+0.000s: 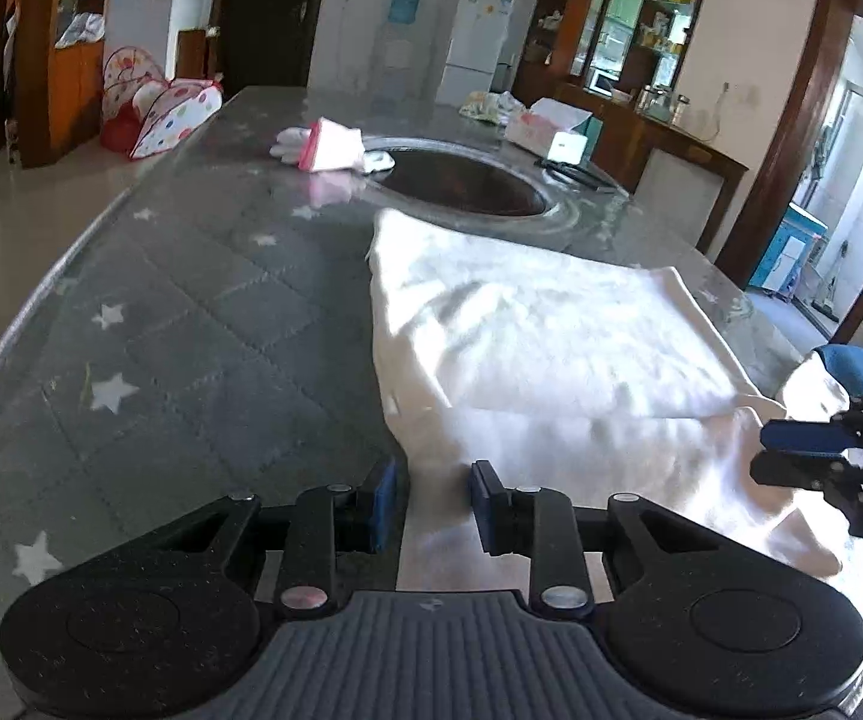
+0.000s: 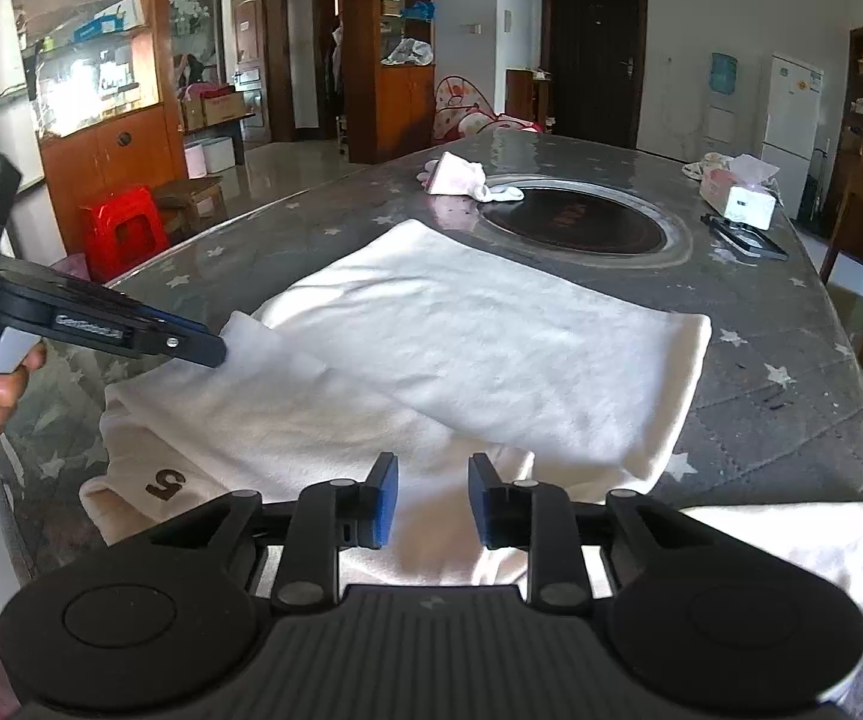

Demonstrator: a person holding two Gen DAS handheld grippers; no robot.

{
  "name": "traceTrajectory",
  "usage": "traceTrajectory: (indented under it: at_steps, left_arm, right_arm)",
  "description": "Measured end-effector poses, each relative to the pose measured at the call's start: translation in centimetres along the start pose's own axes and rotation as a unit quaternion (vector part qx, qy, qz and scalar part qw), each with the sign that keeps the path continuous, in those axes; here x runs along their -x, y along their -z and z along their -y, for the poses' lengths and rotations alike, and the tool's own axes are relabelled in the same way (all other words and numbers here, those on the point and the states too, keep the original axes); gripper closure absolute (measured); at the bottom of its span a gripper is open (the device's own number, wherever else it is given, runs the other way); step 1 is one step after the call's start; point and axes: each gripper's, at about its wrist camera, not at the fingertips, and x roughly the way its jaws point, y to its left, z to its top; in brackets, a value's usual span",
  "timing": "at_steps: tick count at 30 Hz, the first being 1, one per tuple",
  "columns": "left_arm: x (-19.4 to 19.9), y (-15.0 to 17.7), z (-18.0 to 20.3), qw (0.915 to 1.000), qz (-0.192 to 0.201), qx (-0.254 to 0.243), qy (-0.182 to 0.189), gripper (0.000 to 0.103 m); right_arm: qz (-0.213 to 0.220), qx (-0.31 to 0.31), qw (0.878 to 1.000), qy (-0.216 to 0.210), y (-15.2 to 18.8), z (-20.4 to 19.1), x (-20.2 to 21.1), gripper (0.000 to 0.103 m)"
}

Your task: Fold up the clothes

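- Sunlight is falling across a grey star-printed tabletop, with a dark round inset lying well beyond both pairs of fingers.
- Ahead of the right gripper a white garment is lying partly folded, its upper panel doubled over the lower one.
- Its jaws are standing apart with nothing between them, hovering over the near hem.
- In the right wrist view the left gripper is reaching in from the left, its tip touching a turned-up flap; its own camera is showing its fingers parted, so I judge it is not pinching cloth.
- Risk: the doubled panel looks loose, so dragging one corner alone could pull it askew.
- The hem is draping off the table's near edge, so it might slide.
- Far beyond the fingertips, small pink-and-white clothes and a tissue box are sitting; shelving and a fridge are lining the walls.
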Motion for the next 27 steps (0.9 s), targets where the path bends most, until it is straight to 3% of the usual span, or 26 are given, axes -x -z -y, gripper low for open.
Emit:
traceTrajectory:
  at_steps: [1,6,8,15,17,22,27]
  left_arm:
    - [-0.2,0.1,-0.1,1.0,0.0,0.004,0.001,0.086]
    - [0.5,0.4,-0.1,0.9994,0.018,0.011,-0.027,0.096]
    - [0.8,0.5,0.0,0.9988,0.024,0.012,-0.042,0.097]
    - [2.0,-0.4,0.6,0.9985,0.047,-0.001,-0.028,0.096]
    - [1.9,-1.1,1.2,0.9986,0.051,-0.008,-0.01,0.096]
    - [-1.0,-1.4,1.6,0.9998,0.015,-0.013,-0.004,0.094]
    - [-1.1,-1.1,1.7,0.9997,0.014,-0.018,-0.003,0.091]
  right_arm:
    - [-0.001,0.001,1.0,-0.001,0.1,-0.1,-0.1,0.073]
    - [-0.012,0.001,1.0,-0.003,0.6,-0.1,-0.8,0.07]
    - [-0.016,0.0,1.0,-0.003,1.0,0.0,-1.1,0.068]
    - [0.002,-0.002,1.0,-0.006,0.9,-0.3,-0.3,0.067]
    - [0.006,0.0,1.0,-0.008,0.9,-0.5,-0.1,0.066]
    - [0.001,-0.009,1.0,-0.008,1.3,-0.1,0.2,0.062]
    - [0.022,-0.049,0.999,0.004,1.5,2.1,2.3,0.062]
